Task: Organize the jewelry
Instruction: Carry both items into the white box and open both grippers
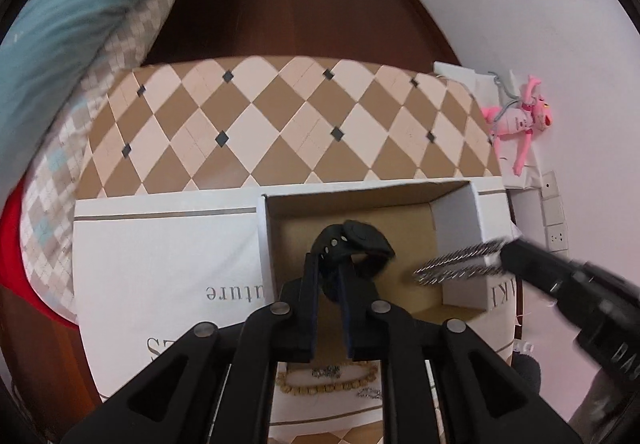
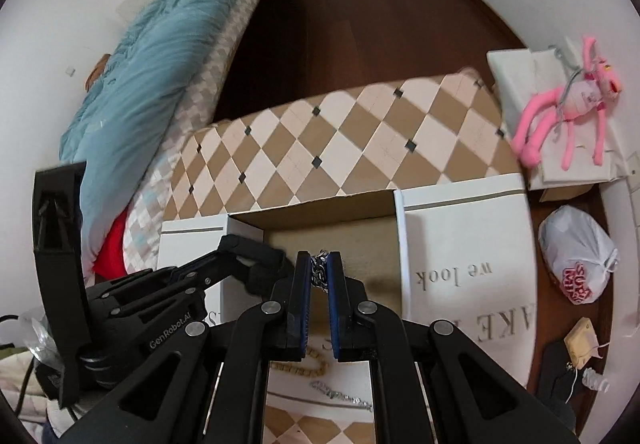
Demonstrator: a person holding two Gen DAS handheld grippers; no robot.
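Above cardboard box (image 1: 456, 211), left fingers (image 1: 310, 276) pinching black watch (image 1: 356, 240), right fingers (image 2: 334, 272) pinching silver chain (image 2: 319, 271).

The white box (image 2: 460, 244) carries grey lettering, upside down in both views: "we look" on its right flap, with larger letters "AKE" just below; on its left flap (image 1: 168, 264), "uture". The left gripper (image 2: 256, 268), beside the box, bears "GenRobot.AI". The plastic bag (image 2: 576, 256) right of the box has red print, unreadable.
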